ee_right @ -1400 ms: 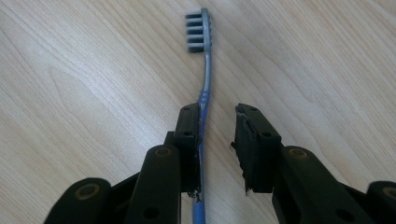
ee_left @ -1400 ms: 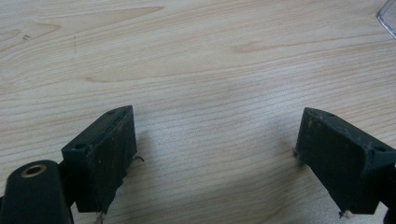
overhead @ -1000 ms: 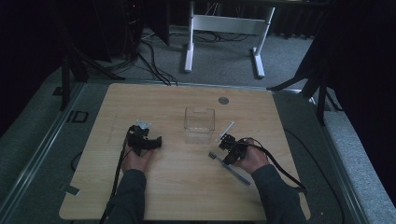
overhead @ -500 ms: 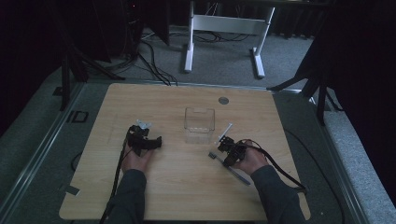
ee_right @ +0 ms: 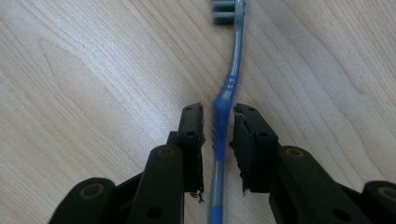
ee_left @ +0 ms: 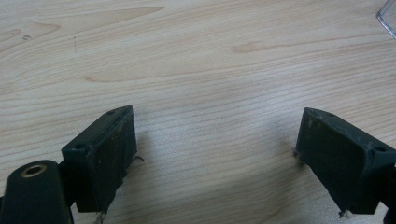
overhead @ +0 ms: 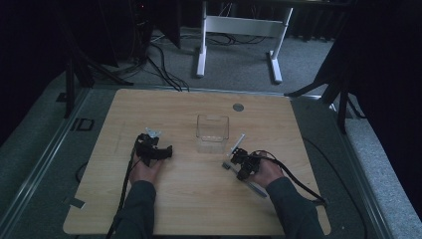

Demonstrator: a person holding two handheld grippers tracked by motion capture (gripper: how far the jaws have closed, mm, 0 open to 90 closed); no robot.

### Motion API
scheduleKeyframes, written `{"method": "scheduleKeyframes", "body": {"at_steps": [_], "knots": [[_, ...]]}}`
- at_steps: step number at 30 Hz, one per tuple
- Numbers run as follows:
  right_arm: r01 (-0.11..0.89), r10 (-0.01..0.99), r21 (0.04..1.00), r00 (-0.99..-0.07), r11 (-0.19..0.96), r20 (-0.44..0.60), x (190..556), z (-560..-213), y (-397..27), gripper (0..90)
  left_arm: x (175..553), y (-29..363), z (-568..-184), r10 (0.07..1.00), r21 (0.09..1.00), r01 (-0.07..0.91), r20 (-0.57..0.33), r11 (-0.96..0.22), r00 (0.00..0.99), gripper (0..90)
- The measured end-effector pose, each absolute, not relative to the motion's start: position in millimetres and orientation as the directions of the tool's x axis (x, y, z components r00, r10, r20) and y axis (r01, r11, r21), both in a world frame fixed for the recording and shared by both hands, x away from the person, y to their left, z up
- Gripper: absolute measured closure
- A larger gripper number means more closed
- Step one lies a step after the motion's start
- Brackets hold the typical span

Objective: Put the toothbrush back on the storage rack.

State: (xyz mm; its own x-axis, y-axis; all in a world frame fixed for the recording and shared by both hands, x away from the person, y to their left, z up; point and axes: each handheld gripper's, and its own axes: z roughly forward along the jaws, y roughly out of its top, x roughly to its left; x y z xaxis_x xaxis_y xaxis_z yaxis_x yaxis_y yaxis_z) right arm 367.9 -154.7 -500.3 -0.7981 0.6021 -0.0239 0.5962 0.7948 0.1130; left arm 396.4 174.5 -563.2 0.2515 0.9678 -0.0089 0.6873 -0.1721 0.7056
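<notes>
Grey-and-blue plastic toothbrush (ee_right: 223, 116) flat on the pale wooden desk (overhead: 199, 199), not yet lifted. Right tongs (ee_right: 218, 122) closing around its handle, narrow gaps still showing. Left tongs (ee_left: 215, 135) wide apart, empty; clear plastic box (overhead: 212, 130) just beyond, empty.

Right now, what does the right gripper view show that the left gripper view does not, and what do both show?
Right gripper view: a toothbrush lying on the table, its blue grip between the narrow jaws of the right gripper, with small gaps each side, not yet pinched; the jaws have just been closing.
Left gripper view: the left gripper wide open with nothing between its jaws, and a clear box corner.
Both: the wooden table and black jaws.
</notes>
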Motion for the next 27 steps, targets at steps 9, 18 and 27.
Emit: {"method": "scheduleKeyframes", "body": {"at_steps": [9, 18, 27], "knots": [[0.599, 0.604, 0.106, -0.796, 0.794, -0.026, 368.9, -501.3, -154.0, 72.6, 396.4, 174.6, -563.2, 0.968, 0.705, 0.688, -0.009, -0.173, 0.252, 12.4], [0.603, 0.608, 0.099, -0.794, 0.791, -0.021, 371.0, -506.6, -155.3, 73.2, 396.4, 174.5, -563.2, 0.968, 0.706, 0.687, -0.009, -0.172, 0.252, 12.4], [0.604, 0.608, 0.092, -0.794, 0.791, -0.013, 372.4, -511.3, -157.0, 74.9, 396.4, 174.5, -563.2, 0.968, 0.706, 0.687, -0.009, -0.172, 0.251, 12.4]]}}
